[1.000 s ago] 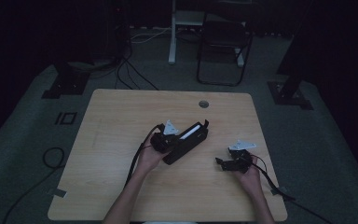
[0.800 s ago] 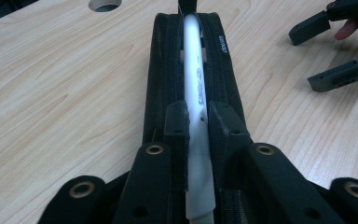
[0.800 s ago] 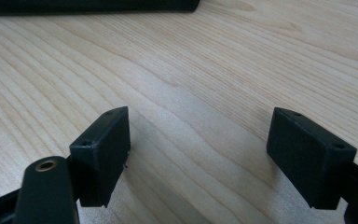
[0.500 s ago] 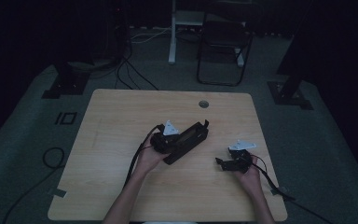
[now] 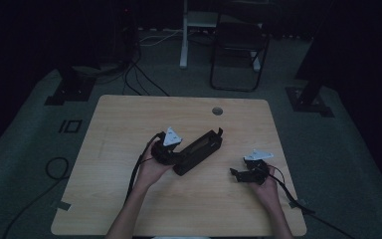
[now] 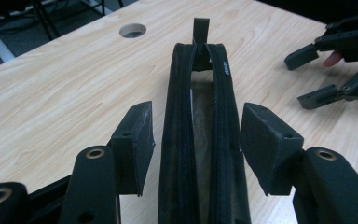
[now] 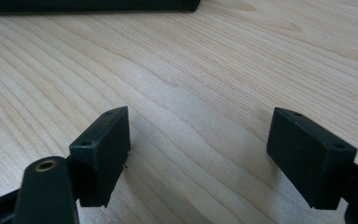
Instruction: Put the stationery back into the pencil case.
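Note:
A long black zip pouch (image 5: 199, 151) lies slantwise in the middle of the wooden table (image 5: 129, 124). In the left gripper view the pouch (image 6: 200, 116) runs away between my left gripper's (image 6: 196, 140) pads, zip partly parted, with a gap on each side. These jaws have just been opening and they press on nothing. In the high view the left gripper (image 5: 176, 158) sits at the pouch's near-left end. My right gripper (image 5: 236, 174) rests low at the table's right, open wide, with bare wood between its fingers (image 7: 102, 149).
A round cable hole (image 5: 217, 110) is near the table's far edge. A folding chair (image 5: 236, 55) and a white post (image 5: 184, 35) stand beyond the table. Cables trail over the floor at the left (image 5: 54, 167). The right gripper (image 6: 307, 77) shows beside the pouch.
The left gripper's jaws have come apart off the pouch's end, and the hand has eased back a little. The pouch and the right gripper have stayed put.

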{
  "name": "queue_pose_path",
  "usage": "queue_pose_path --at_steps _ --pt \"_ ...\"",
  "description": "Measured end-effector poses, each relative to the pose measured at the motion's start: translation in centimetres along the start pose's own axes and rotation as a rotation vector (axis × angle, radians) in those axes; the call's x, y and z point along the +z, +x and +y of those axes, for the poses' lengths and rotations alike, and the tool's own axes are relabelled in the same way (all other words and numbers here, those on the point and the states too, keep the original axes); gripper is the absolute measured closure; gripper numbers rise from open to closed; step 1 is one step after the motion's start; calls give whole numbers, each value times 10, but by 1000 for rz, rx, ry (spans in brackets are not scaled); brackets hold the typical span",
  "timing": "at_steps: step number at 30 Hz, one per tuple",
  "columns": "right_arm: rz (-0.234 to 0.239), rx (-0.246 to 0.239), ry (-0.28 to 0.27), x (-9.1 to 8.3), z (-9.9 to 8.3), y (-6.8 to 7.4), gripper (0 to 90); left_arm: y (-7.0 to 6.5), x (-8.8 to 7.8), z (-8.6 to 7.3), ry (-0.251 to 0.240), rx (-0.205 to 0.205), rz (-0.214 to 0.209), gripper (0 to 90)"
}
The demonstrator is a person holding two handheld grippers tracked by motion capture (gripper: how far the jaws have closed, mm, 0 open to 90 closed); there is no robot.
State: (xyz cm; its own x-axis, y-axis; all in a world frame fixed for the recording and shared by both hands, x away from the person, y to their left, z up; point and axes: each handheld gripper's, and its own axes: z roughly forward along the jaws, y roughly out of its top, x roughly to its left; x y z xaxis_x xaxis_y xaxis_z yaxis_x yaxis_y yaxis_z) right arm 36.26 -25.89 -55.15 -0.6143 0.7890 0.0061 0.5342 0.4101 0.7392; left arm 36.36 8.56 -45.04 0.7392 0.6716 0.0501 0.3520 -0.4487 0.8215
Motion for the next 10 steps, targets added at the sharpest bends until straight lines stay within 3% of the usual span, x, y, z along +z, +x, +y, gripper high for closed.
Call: queue_pose_path --at_steps 8,10 --pt "0 -2 0 0 0 0 210 2 -15 -9 -12 -16 40 426" --pt "0 1 1 0 0 0 210 11 -16 -16 0 -49 93 419"
